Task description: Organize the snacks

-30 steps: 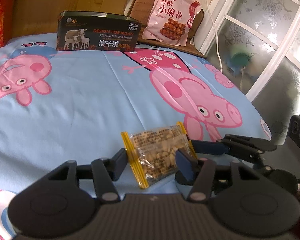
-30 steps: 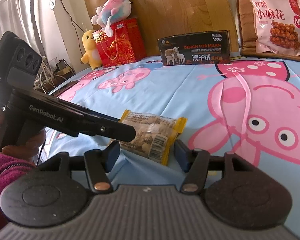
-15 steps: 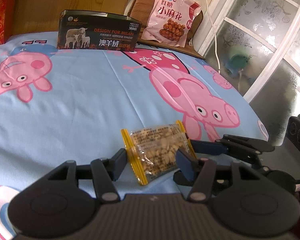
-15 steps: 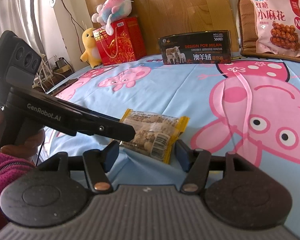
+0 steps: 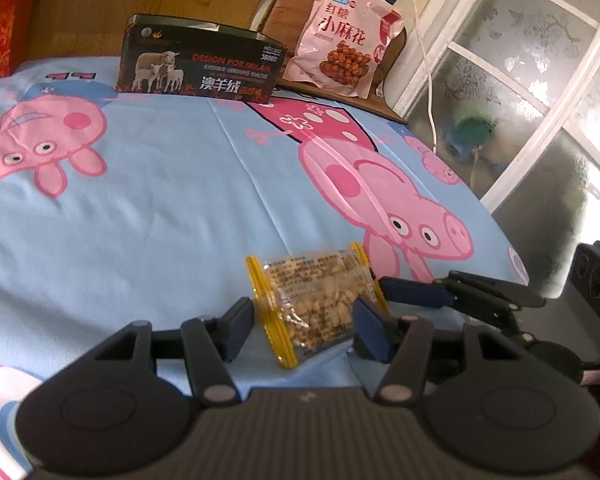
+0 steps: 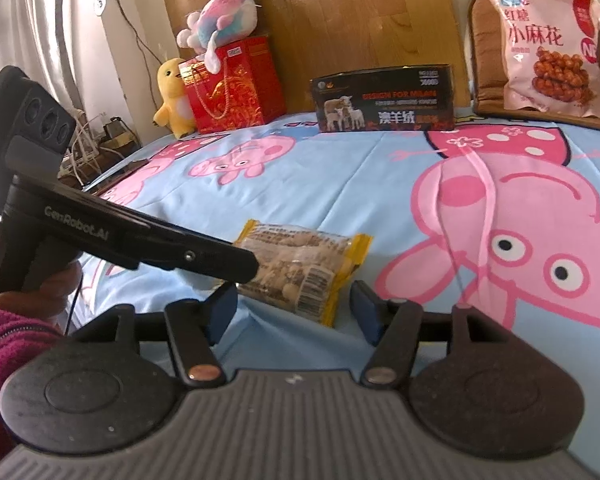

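Snack pack: the small see-through pack (image 5: 316, 300) with yellow ends lies flat on the blue pig sheet (image 5: 160, 208), near the front edge of the bed.
Left gripper: the left gripper (image 5: 304, 320) has its two blue pads on either side of the pack. One pad covers the right yellow end. I cannot tell if the pads press on the pack or just sit beside it.
Right gripper: the right gripper (image 6: 292, 308) is spread apart. Its pads stand clear on each side of the pack, which lies a little past them.
Edges: the bed drops off on the right, just beside the window (image 5: 540, 80) and the white cord (image 5: 424, 60).
Open room: a wide bare patch of sheet runs from the pack up to the dark box (image 5: 200, 66) with sheep on it. The pink snack bag (image 5: 348, 36) leans on a brown cushion at the far corner. A red gift bag (image 6: 232, 84) and soft toys sit at the far left.
Change: almost none. The pack sits in the same spot as a second ago, and both grippers have kept the same gap.
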Demonstrator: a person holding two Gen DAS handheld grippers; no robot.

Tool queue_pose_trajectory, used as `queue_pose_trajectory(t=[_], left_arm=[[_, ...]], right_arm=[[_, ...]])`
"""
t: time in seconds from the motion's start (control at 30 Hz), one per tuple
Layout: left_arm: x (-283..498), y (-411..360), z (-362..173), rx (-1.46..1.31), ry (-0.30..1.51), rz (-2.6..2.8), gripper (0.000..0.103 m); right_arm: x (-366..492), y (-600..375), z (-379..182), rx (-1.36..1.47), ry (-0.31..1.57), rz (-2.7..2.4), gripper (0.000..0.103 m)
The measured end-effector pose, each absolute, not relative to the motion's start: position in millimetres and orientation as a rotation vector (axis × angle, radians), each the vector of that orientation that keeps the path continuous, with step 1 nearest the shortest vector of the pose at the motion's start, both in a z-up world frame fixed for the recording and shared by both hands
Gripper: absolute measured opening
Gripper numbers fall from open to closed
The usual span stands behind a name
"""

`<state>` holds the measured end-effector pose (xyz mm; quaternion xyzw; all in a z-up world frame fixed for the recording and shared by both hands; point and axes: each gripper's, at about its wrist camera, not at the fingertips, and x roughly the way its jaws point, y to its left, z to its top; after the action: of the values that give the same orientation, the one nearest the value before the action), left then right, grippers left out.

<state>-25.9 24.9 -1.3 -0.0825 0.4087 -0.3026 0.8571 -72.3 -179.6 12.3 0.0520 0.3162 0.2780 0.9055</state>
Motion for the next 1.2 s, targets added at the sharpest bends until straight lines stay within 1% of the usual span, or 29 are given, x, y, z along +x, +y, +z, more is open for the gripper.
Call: queue_pose_trajectory(t=[0.1, 0.2, 0.23, 0.3, 0.33, 0.37, 0.43, 0.57, 0.67, 0.77, 0.9, 1.0, 1.13, 1.2], left_arm=[[-22, 31, -2, -0.209, 0.879, -0.655, 0.056], [-18, 30, -2, -0.222, 0.894, -0.677, 0.052], [-17, 28, -2, -0.218, 0.9, -0.689, 0.046], [-18, 23, -3, -0.197, 0.9, -0.699, 0.043], [-19, 22, -4, -0.195, 0.9, -0.71, 0.038], [-20, 22, -5, -0.201, 0.91, -0.728, 0.036], [-20, 24, -7, -0.223, 0.908, -0.739, 0.036], [-7, 29, -2, -0.242, 0.906, -0.727, 0.035], [13, 30, 13, -0.231, 0.872, -0.706, 0.035], [37, 31, 38, -0.207, 0.795, -0.687, 0.035], [77, 29, 76, -0.17, 0.675, -0.653, 0.035], [124, 25, 94, -0.167, 0.625, -0.614, 0.036], [190, 17, 98, -0.172, 0.611, -0.56, 0.036], [219, 12, 89, -0.169, 0.626, -0.532, 0.039]], right_arm=[[-75, -185, 16, 0.105, 0.612, 0.533, 0.065], [-71, -191, 15, 0.121, 0.614, 0.506, 0.064], [-69, -189, 12, 0.106, 0.634, 0.499, 0.06], [-70, -182, 9, 0.065, 0.639, 0.528, 0.056], [-72, -177, 9, 0.045, 0.642, 0.568, 0.052], [-72, -173, 9, 0.029, 0.645, 0.587, 0.052], [-71, -171, 9, 0.023, 0.649, 0.613, 0.052], [-61, -168, 10, 0.032, 0.651, 0.643, 0.044], [-41, -167, 15, 0.087, 0.665, 0.645, 0.04], [-15, -169, 29, 0.142, 0.643, 0.636, 0.037], [31, -168, 57, 0.16, 0.55, 0.625, 0.037], [73, -166, 71, 0.156, 0.485, 0.603, 0.037], [136, -159, 77, 0.161, 0.443, 0.538, 0.037], [161, -155, 73, 0.146, 0.442, 0.503, 0.038]])
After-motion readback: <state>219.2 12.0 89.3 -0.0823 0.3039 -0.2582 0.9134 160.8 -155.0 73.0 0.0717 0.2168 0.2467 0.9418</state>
